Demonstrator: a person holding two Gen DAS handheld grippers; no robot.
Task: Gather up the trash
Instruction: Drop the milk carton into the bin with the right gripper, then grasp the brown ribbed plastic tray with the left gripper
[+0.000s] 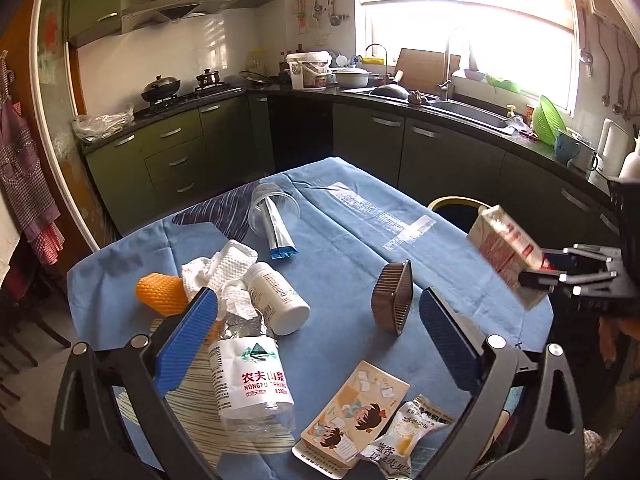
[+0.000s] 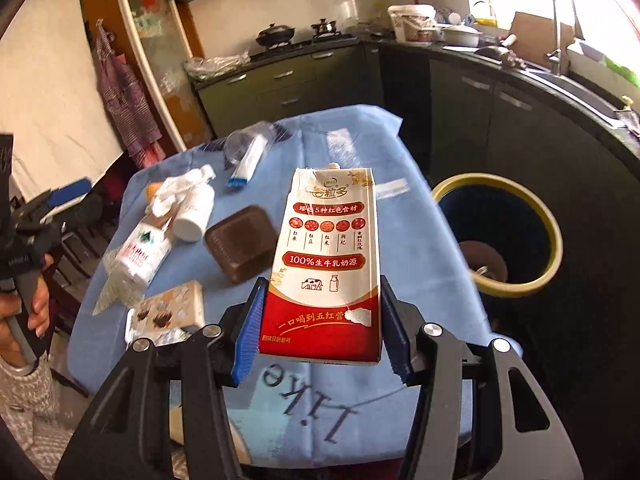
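My right gripper (image 2: 322, 330) is shut on a red and white milk carton (image 2: 326, 264) and holds it above the blue tablecloth; the carton also shows in the left wrist view (image 1: 506, 254). A yellow-rimmed trash bin (image 2: 498, 236) stands to the right of the table. My left gripper (image 1: 316, 340) is open and empty above the table. Beneath it lie a crushed water bottle (image 1: 250, 376), a white pill bottle (image 1: 278, 298), a brown plastic tray (image 1: 392, 296), a cartoon-print box (image 1: 354, 414) and a snack wrapper (image 1: 404, 436).
Crumpled tissue (image 1: 222, 270), an orange foam net (image 1: 160, 294) and a clear cup with a blue-tipped sachet (image 1: 274, 216) lie further back. Green kitchen cabinets (image 1: 176, 152) and a sink counter (image 1: 460, 110) surround the table. The bin rim also shows in the left wrist view (image 1: 456, 202).
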